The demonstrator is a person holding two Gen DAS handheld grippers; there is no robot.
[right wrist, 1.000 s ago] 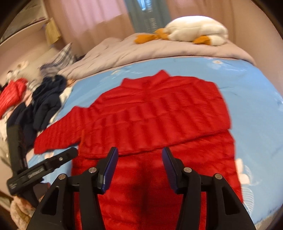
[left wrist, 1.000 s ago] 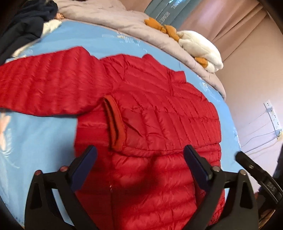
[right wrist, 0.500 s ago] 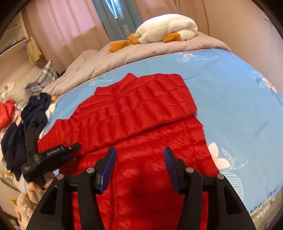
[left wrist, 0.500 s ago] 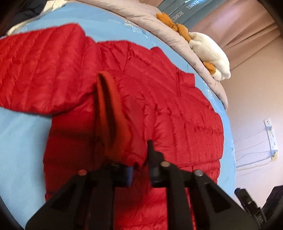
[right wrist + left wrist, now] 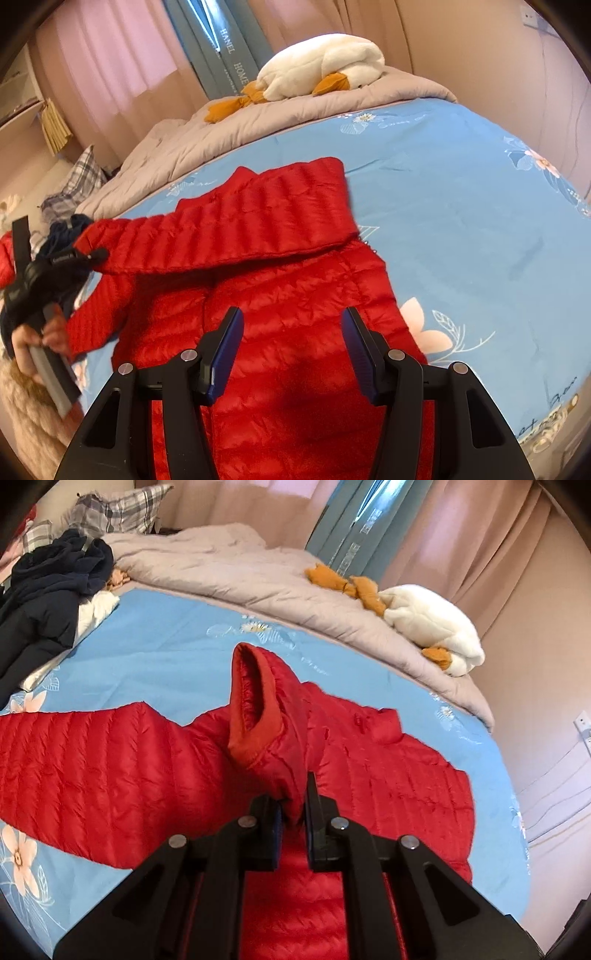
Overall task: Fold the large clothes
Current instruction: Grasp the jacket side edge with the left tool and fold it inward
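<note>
A red quilted down jacket (image 5: pixel 388 782) lies spread on the blue floral bed sheet (image 5: pixel 159 653). My left gripper (image 5: pixel 293 801) is shut on one sleeve just behind its cuff (image 5: pixel 255 709), and the cuff stands up off the bed with its opening showing. The other sleeve (image 5: pixel 74 768) lies flat to the left. In the right wrist view the jacket (image 5: pixel 280 295) has the held sleeve stretched across its upper body, with the left gripper (image 5: pixel 92 254) at the sleeve's end. My right gripper (image 5: pixel 291 332) hovers open over the jacket's lower body, nothing between its fingers.
A grey duvet (image 5: pixel 229 565) is bunched along the far side of the bed, with a white plush goose (image 5: pixel 432 627) on it. Dark clothes (image 5: pixel 48 590) are piled at the far left by a plaid pillow (image 5: pixel 122 506). A hand (image 5: pixel 40 336) holds the left gripper's handle.
The left gripper went from wide open to shut on the sleeve near its cuff, then lifted it off the jacket. The right gripper drifted sideways over the lower body and stayed open.
</note>
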